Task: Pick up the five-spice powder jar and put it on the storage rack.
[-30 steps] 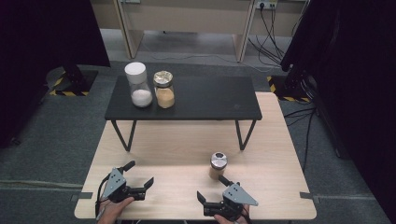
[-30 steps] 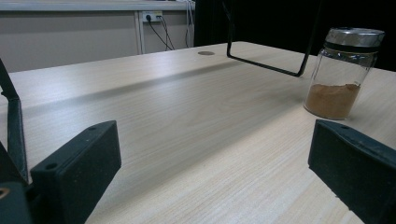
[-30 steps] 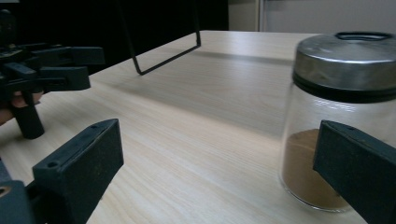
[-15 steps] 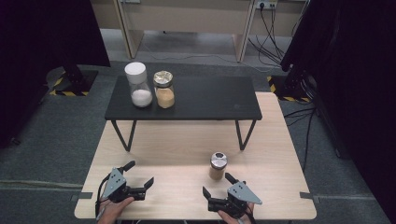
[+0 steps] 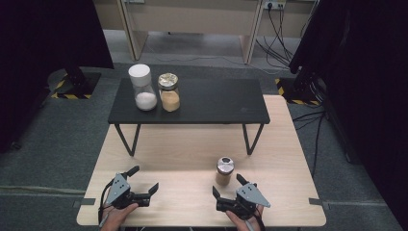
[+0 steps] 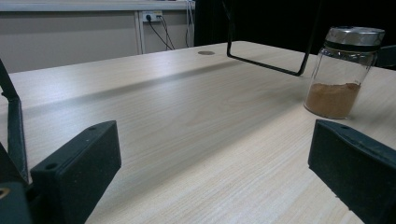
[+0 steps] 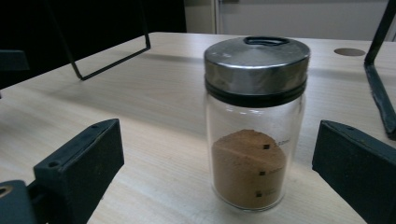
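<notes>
Pale wood table runs wide under both hands, with bare boards to the left, centre and right of the small glass jar that stands on it. That jar sits right of centre, in front of the black bench that straddles the far half of the table; one bench leg comes down just behind and to the right of it. From the right gripper view the jar stands upright, its long axis vertical, metal lid on top and brown powder banked in the lower part, higher on one side. It stands between the two black jaws but touches neither, with open wood on both flanks.

Right gripper lies near the front edge, its jaws spread wide and aimed at the jar, just short of it. Left gripper rests near the front left, well apart from the jar, its jaws likewise wide and holding nothing; from the left gripper view the jar shows off to the right with clear boards between.

On the bench's left end stand a white-lidded jar with white powder and, just beside it, a foil-topped jar of tan powder, both upright. The rest of the bench top is bare to its right edge
</notes>
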### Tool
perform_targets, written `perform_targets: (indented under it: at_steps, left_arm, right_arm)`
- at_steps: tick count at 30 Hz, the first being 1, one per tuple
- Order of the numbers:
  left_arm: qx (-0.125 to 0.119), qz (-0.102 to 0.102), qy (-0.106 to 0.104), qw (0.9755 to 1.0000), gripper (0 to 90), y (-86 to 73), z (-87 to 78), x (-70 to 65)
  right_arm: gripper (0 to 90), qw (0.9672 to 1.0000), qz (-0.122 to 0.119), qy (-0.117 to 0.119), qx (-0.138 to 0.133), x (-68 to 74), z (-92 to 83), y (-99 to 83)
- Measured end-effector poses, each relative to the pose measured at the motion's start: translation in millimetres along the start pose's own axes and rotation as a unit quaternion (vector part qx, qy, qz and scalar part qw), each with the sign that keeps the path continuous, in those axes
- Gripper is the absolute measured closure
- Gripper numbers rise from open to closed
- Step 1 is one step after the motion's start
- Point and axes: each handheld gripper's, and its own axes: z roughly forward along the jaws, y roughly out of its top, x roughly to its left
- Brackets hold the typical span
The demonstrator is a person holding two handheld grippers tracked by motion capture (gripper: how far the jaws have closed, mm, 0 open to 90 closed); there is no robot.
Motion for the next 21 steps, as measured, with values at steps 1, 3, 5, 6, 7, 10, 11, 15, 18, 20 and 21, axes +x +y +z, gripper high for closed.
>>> perform_targets:
  at_steps: [1, 3, 5, 6, 7, 10, 11, 15, 18, 20, 21]
  left_arm:
    - [0.0, 0.0, 0.0, 1.0, 2.0, 0.0, 0.0, -0.1]
    - [0.0, 0.0, 0.0, 1.0, 2.0, 0.0, 0.0, -0.1]
    - [0.0, 0.0, 0.0, 1.0, 2.0, 0.0, 0.0, 0.0]
    - [0.0, -0.001, 0.0, 1.0, 2.0, 0.0, 0.0, 0.0]
    - [0.0, 0.0, 0.0, 1.0, 2.0, 0.0, 0.0, 0.0]
    - [0.0, 0.0, 0.0, 1.0, 2.0, 0.0, 0.0, 0.1]
    - [-0.001, -0.001, 0.0, 1.0, 2.0, 0.0, -0.1, 0.1]
    - [0.0, -0.001, 0.0, 1.0, 2.0, -0.1, -0.1, 0.1]
    - [-0.001, -0.001, 0.0, 1.0, 2.0, 0.0, -0.1, 0.2]
    - [0.0, -0.001, 0.0, 1.0, 2.0, 0.0, -0.1, 0.1]
    - [0.0, 0.0, 0.0, 1.0, 2.0, 0.0, -0.1, 0.0]
  right_arm:
    - [2.4, 1.0, 0.001, -0.002, 0.0, -1.1, 0.7, 0.5]
    - [2.6, 1.0, 0.0, -0.006, -0.001, -3.1, 2.4, 1.7]
    - [3.0, 0.9999, 0.004, -0.01, -0.001, -5.3, 4.9, 2.8]
    - [3.0, 0.9999, 0.007, -0.01, -0.001, -6.6, 6.4, 3.2]
    - [3.1, 0.9999, 0.009, -0.011, -0.001, -7.8, 7.9, 3.6]
    - [4.1, 0.9998, 0.009, -0.018, -0.001, -10.9, 12.1, 4.9]
    - [5.0, 0.9997, 0.009, -0.021, 0.0, -11.7, 13.3, 5.3]
    - [6.6, 0.9996, 0.009, -0.027, 0.004, -14.0, 18.4, 6.1]
    - [8.3, 0.9996, 0.01, -0.026, 0.005, -15.1, 22.0, 6.6]
    - [10.1, 0.9996, 0.011, -0.024, 0.005, -15.7, 24.3, 7.1]
    - [10.8, 0.9997, 0.01, -0.024, 0.005, -15.7, 25.5, 7.4]
